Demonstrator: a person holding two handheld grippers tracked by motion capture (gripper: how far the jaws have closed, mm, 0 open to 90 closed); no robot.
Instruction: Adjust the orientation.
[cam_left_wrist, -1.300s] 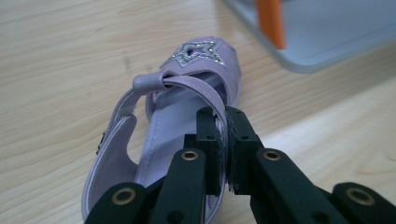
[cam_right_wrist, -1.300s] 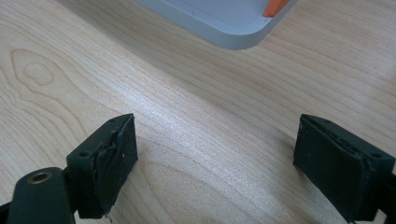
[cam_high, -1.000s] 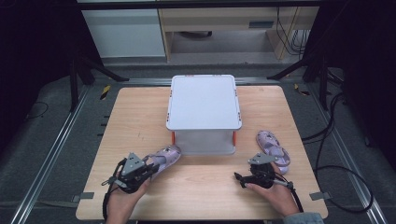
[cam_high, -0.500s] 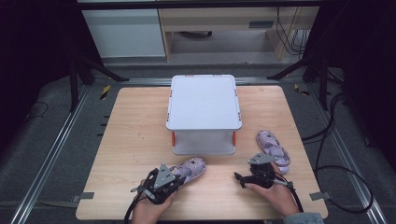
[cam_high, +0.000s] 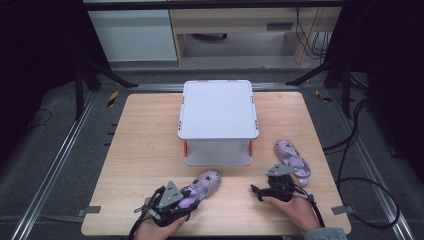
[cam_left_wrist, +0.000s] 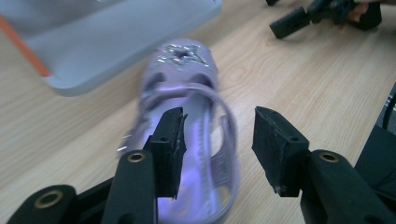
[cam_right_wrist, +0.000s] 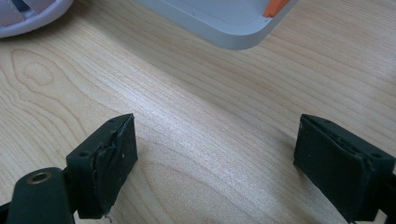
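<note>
2 purple shoes lie on the table (cam_high: 140, 145): the left shoe (cam_high: 202, 185) now sits in front of the white box (cam_high: 218, 112), moved in from the left edge. Left gripper (cam_left_wrist: 217, 135) jaws have just been opening and stand half apart around its heel strap, pads off it: released. Right gripper (cam_high: 256, 190) rests wide and empty beside the right shoe (cam_high: 291, 157), judged next for pickup
</note>
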